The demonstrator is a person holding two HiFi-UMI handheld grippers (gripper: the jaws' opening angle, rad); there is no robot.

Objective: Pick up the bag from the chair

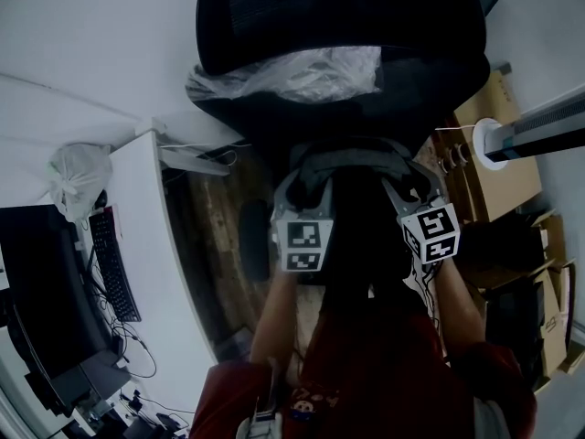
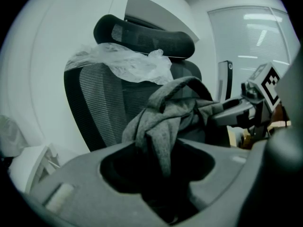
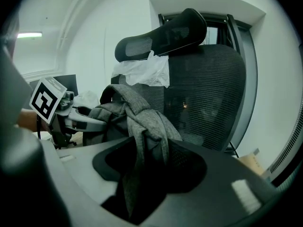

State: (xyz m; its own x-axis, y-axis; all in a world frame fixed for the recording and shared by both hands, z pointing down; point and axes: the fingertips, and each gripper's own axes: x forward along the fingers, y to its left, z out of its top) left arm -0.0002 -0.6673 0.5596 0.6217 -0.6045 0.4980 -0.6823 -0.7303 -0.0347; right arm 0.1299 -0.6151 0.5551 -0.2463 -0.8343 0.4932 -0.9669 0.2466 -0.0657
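White-walled office, dark mesh chair (image 1: 338,26) at centre. Grey bag (image 1: 352,167) seems to sit on the chair seat, not yet lifted (hard to confirm in the gloom). Left gripper (image 2: 158,174) and right gripper (image 3: 142,183): jaws narrowed onto a bag strap each. Grip looks made; the raise is left. Clear plastic (image 1: 292,76) drapes the chair back; worktop (image 1: 151,245) with keyboard (image 1: 114,263) left of the chair.
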